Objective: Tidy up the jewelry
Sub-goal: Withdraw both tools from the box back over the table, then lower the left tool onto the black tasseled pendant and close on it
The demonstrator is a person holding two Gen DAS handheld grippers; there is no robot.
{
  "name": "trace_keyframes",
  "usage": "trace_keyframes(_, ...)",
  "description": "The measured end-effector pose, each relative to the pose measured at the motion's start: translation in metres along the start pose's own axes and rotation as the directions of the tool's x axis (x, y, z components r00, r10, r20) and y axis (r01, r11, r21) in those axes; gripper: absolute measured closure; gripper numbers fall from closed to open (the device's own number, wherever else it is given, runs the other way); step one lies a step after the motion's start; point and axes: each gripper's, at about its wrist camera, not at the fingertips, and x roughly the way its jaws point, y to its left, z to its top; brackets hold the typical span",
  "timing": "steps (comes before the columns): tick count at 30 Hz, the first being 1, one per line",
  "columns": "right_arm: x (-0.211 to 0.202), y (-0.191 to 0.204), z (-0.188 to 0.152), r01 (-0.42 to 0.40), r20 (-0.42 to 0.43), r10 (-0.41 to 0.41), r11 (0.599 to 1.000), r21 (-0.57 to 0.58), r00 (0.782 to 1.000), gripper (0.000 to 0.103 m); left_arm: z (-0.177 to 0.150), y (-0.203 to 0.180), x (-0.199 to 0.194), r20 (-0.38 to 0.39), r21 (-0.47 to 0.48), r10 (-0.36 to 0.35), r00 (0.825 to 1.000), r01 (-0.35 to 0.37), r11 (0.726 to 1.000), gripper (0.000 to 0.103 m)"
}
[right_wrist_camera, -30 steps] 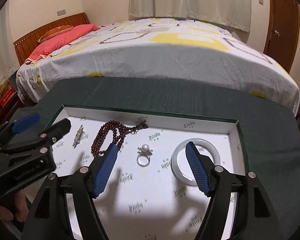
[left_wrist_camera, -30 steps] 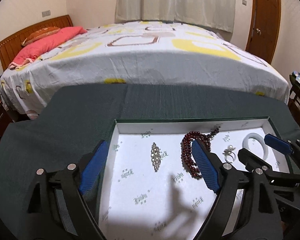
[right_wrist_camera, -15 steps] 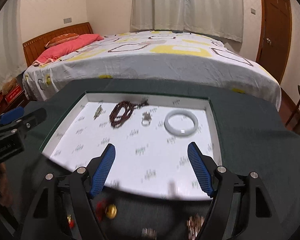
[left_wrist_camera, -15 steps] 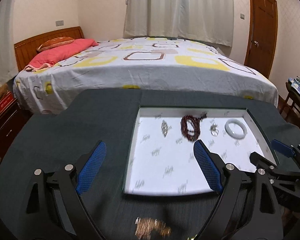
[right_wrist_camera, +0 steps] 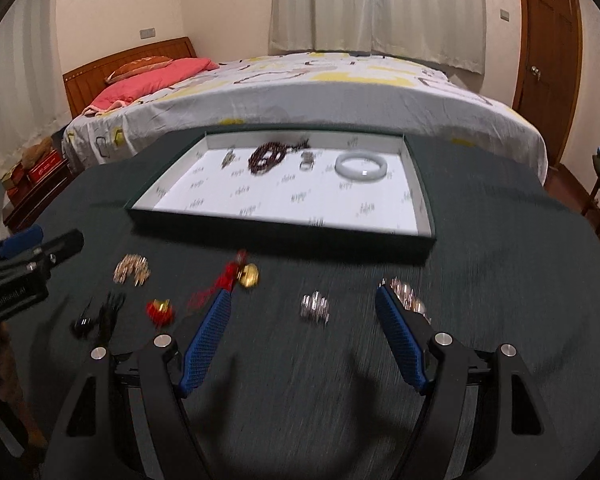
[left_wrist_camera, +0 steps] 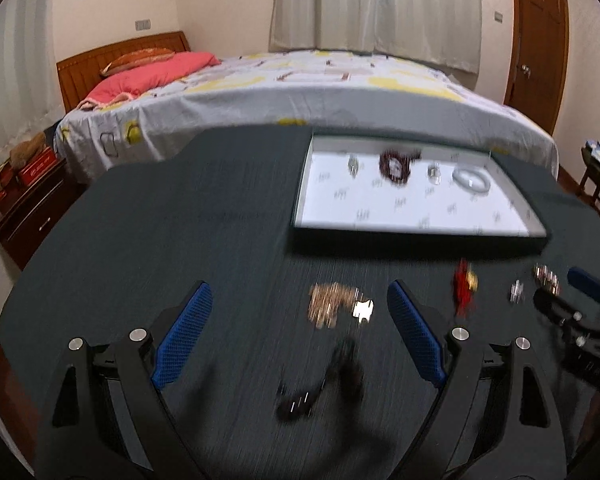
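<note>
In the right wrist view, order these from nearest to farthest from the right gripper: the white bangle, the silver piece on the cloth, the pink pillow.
1. Silver piece, on the cloth between the right gripper's open fingers.
2. White bangle, in the tray's far right.
3. Pink pillow, on the bed, far left.

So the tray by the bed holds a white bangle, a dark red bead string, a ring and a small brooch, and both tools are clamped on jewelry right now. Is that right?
Not quite. The tray does hold the white bangle, dark red bead string, ring and small brooch, but neither tool grips anything: the right wrist view shows the right tool open over the cloth, and the left wrist view shows the left tool open too.
</note>
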Motion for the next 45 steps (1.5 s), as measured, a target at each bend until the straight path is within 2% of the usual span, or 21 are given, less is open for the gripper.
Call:
trace_keyframes(10,-0.008,0.005,-0.025,-0.024,-0.019,0.024,1.0,-0.002,1.0,0.031,-0.042,0.015,-0.006,-0.06,0.038,0.036,0.998,-0.034,0.999,0.016)
trace_keyframes(18,-0.01,-0.002,-0.038,-0.007,-0.035,0.007,1.0,0.001,0.999,0.031,-0.055,0.013,0.004,-0.077,0.08,0.042,0.996,-0.036,0.996,0.019)
trace_keyframes(23,-0.009,-0.003,-0.04,-0.01,-0.039,0.01,1.0,0.007,0.999,0.031,-0.056,0.012,0.017,-0.107,0.102,0.02,0.994,-0.009,0.995,0.032)
trace_keyframes(26,-0.009,-0.003,-0.04,-0.012,-0.037,0.012,1.0,0.007,0.999,0.031,-0.059,0.01,0.023,-0.139,0.106,-0.007,0.99,0.022,0.994,0.044)
trace_keyframes(29,-0.009,-0.004,-0.04,-0.011,-0.038,0.012,1.0,0.012,0.999,0.031,-0.059,0.007,0.021,-0.141,0.115,-0.039,0.989,0.055,0.992,0.057)
trace_keyframes(31,-0.009,-0.004,-0.041,-0.012,-0.04,0.012,1.0,0.015,0.999,0.031,-0.059,0.004,0.021,-0.148,0.121,-0.066,0.987,0.085,0.989,0.071)
trace_keyframes(33,-0.009,-0.004,-0.04,-0.012,-0.04,0.012,1.0,0.015,0.999,0.031,-0.06,0.001,0.02,-0.155,0.124,-0.081,0.985,0.101,0.987,0.078)
trace_keyframes(41,-0.008,-0.006,-0.041,-0.014,-0.039,0.015,1.0,0.017,0.999,0.031,-0.059,0.001,0.02,-0.165,0.109,-0.094,0.982,0.113,0.988,0.077)
trace_keyframes(42,-0.008,-0.005,-0.041,-0.015,-0.039,0.016,1.0,0.017,0.999,0.031,-0.059,0.001,0.021,-0.161,0.108,-0.09,0.983,0.108,0.988,0.072)
trace_keyframes(43,-0.008,-0.005,-0.041,-0.016,-0.038,0.016,1.0,0.015,0.999,0.031,-0.06,0.001,0.02,-0.156,0.106,-0.082,0.984,0.1,0.989,0.057)
trace_keyframes(44,-0.008,-0.005,-0.04,-0.017,-0.038,0.017,1.0,0.014,0.999,0.031,-0.06,0.002,0.021,-0.156,0.102,-0.078,0.985,0.095,0.99,0.051)
trace_keyframes(45,-0.008,-0.005,-0.041,-0.018,-0.038,0.018,1.0,0.014,0.999,0.031,-0.061,0.003,0.021,-0.157,0.092,-0.086,0.984,0.101,0.991,0.05)
